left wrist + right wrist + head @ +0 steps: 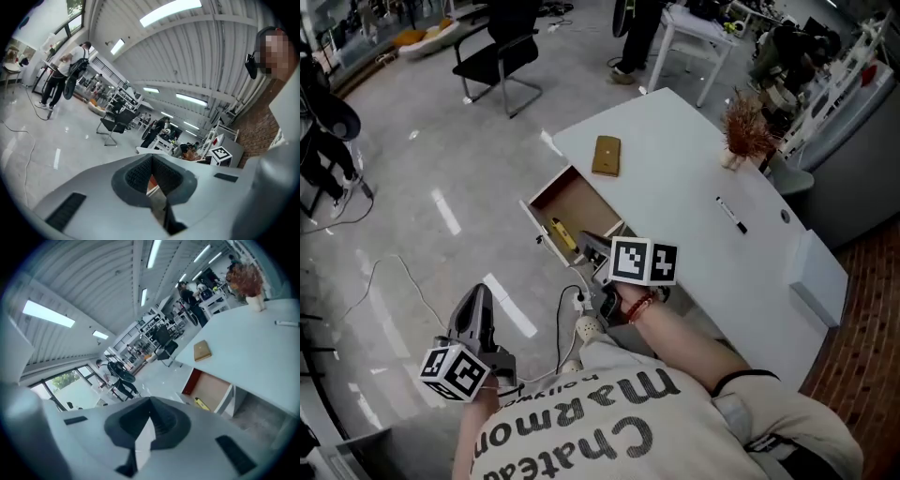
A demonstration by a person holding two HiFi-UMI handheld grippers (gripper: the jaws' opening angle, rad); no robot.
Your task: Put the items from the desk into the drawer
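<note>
A person wears a cream T-shirt [675, 431] with dark brown lettering, a red bracelet [643, 306] on the right wrist and a black band [741, 377] further up that arm. The left gripper [478, 292] and right gripper [589, 246] are grey, with dark ribbed pads [136, 176]. Each carries a cube [642, 261] of black-and-white square markers.

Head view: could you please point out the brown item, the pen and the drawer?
brown item [606, 156], head view, its middle.
pen [731, 215], head view, mid-barrel.
drawer [581, 202], head view, bare floor inside.

Open drawer [581, 202], top mostly free; bare desk [675, 183] stretch between brown case [607, 156], pen [731, 215], dried plant [747, 129]
</note>
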